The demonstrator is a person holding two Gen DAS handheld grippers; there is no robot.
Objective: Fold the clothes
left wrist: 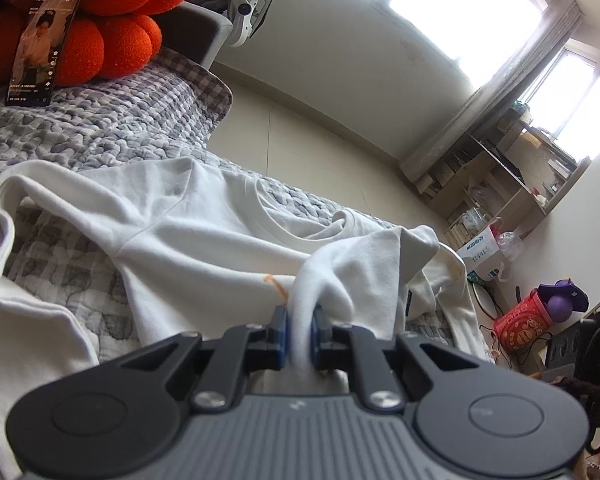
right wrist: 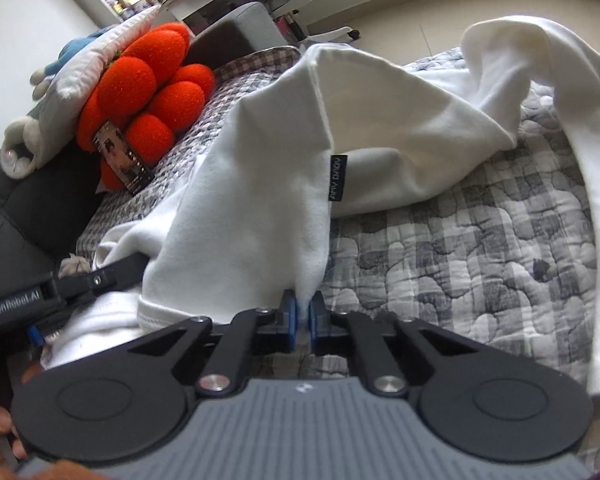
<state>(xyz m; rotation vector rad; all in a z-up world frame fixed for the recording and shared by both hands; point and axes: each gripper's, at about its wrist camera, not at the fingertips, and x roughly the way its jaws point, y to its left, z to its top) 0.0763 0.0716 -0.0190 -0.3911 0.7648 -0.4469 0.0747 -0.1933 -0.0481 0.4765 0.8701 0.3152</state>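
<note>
On the grey checked quilt point(right wrist: 440, 240) lies a white sweatshirt point(left wrist: 204, 232), body spread, neck toward wall; left gripper point(left wrist: 300, 332) pinched tight on a bunched bit of fabric, right gripper point(right wrist: 305, 320) clamped on an edge nr the black label point(right wrist: 336, 178); both lift cloth off bed, prob to carry a fold over w/o dragging; phone point(left wrist: 40, 48) propped on orange cushion point(left wrist: 112, 20), well apart.

White shirt point(left wrist: 204, 232) fabric between closed left gripper point(left wrist: 300, 334) fingers point(left wrist: 279, 332)

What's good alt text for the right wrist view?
The right gripper is shut on a bunched edge of a white shirt lifted off a grey checked quilt. An orange plush cushion with a phone leaning against it sits behind, upper left.
</note>
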